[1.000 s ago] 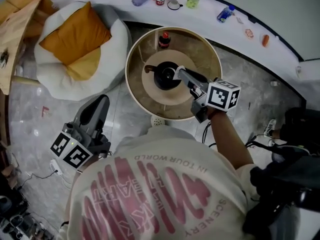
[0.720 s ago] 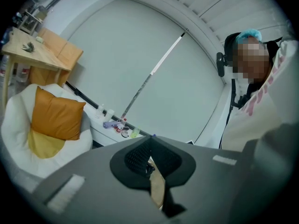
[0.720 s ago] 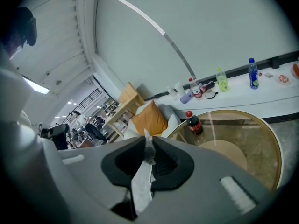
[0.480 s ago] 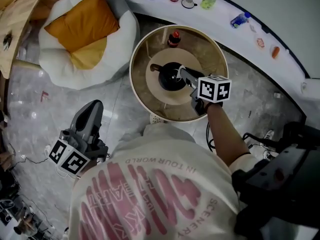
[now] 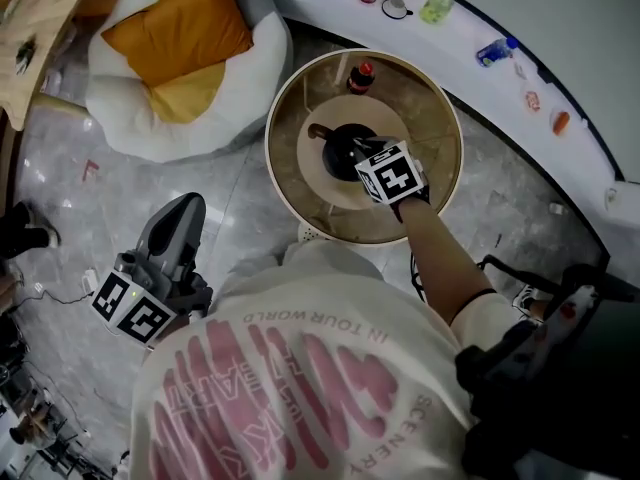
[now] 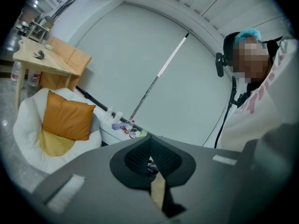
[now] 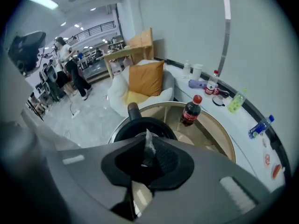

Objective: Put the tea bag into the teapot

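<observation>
A black teapot point(image 5: 338, 148) with a dark handle stands on a pale wooden disc in the middle of a round table point(image 5: 285, 183). My right gripper point(image 5: 362, 154) hangs directly over the pot's mouth, its marker cube hiding most of the jaws in the head view. In the right gripper view the gripper point(image 7: 148, 149) is shut on a small pale tea bag point(image 7: 147, 138), which sticks up between the pads just above the teapot point(image 7: 161, 126). My left gripper point(image 5: 172, 248) is held low at my left side over the floor, away from the table. Its jaws point(image 6: 150, 160) are shut with nothing in them.
A cola bottle point(image 5: 361, 76) stands at the table's far edge, behind the pot. A white beanbag with an orange cushion point(image 5: 180, 33) lies to the left. A curved white ledge point(image 5: 470, 28) carries several bottles and small items. People stand far off point(image 7: 70, 66).
My right gripper has moved left with the tea bag, from beside the teapot to right over its opening. The left gripper has stayed at my side.
</observation>
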`<act>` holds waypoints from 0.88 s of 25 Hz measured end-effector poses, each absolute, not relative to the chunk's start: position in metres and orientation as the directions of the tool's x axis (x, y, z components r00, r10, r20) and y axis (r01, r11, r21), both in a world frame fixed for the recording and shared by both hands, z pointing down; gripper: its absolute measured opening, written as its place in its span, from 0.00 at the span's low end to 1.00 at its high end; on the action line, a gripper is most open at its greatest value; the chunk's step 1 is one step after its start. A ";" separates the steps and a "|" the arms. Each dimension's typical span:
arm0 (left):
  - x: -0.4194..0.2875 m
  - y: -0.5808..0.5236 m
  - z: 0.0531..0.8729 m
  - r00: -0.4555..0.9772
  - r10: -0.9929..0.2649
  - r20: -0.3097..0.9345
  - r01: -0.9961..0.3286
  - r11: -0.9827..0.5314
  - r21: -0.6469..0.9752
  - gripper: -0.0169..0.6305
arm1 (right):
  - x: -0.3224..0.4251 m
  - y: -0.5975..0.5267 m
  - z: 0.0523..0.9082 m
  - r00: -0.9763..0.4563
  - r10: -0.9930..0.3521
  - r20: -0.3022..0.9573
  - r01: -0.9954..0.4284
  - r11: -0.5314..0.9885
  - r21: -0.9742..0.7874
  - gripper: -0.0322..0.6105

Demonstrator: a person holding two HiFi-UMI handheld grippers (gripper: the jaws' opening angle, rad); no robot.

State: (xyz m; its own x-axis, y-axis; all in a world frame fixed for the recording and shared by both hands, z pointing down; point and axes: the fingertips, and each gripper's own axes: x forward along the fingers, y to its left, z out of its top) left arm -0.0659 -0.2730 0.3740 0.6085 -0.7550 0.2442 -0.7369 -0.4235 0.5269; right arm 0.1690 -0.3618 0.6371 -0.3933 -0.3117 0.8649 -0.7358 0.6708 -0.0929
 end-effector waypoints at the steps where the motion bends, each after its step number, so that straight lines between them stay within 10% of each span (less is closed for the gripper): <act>1: -0.065 -0.273 0.374 0.609 -0.755 0.246 -0.737 -0.423 0.526 0.04 | 0.167 -0.361 0.640 -0.381 -0.285 0.880 -0.718 0.691 -0.087 0.12; 22: -0.052 -0.295 0.375 0.646 -0.725 0.238 -0.710 -0.457 0.535 0.04 | 0.147 -0.353 0.667 -0.154 -0.075 0.985 -0.357 0.934 0.016 0.09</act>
State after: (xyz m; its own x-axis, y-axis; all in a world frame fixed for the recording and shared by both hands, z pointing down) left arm -0.0525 -0.2953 0.3748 0.6459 -0.7255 0.2378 -0.7104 -0.4571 0.5351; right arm 0.1469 -0.3530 0.6675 -0.1542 -0.0754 0.9852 -0.3570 0.9340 0.0156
